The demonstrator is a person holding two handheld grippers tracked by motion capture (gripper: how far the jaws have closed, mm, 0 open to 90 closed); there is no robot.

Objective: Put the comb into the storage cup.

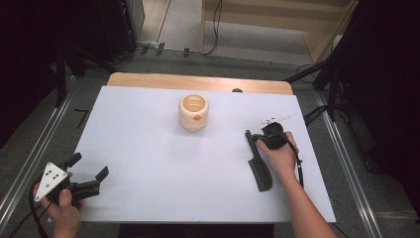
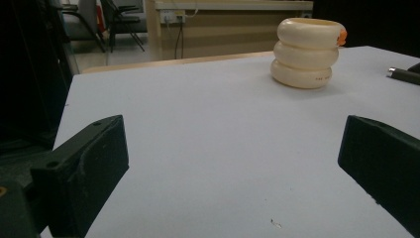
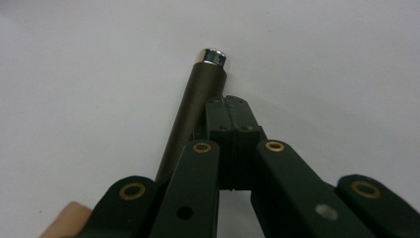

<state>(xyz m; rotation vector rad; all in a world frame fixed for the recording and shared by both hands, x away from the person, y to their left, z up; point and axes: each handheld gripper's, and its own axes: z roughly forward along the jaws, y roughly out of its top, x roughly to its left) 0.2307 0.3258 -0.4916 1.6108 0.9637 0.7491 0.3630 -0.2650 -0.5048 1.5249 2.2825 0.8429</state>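
A cream pot made of stacked rings (image 1: 193, 111), with a small orange mark on its side, stands at the middle back of the white table (image 1: 148, 163); the left gripper view shows the pot (image 2: 306, 52) far off to the right. A dark knife (image 1: 261, 173) lies at the right, handle pointing away. My right gripper (image 1: 256, 138) sits low by the handle. In the right gripper view its jaws (image 3: 230, 106) are pressed together, with the brown, silver-capped handle (image 3: 190, 114) just left of them. My left gripper (image 1: 89, 166) rests open at the near left corner, nothing between its jaws (image 2: 233, 158).
A small white strip (image 1: 276, 119) lies behind the right hand. The table's wooden back edge (image 1: 198, 82) runs behind the pot. Dark stands and cables stand on the floor around the table. The knife handle's tip (image 2: 403, 74) shows at the right edge of the left gripper view.
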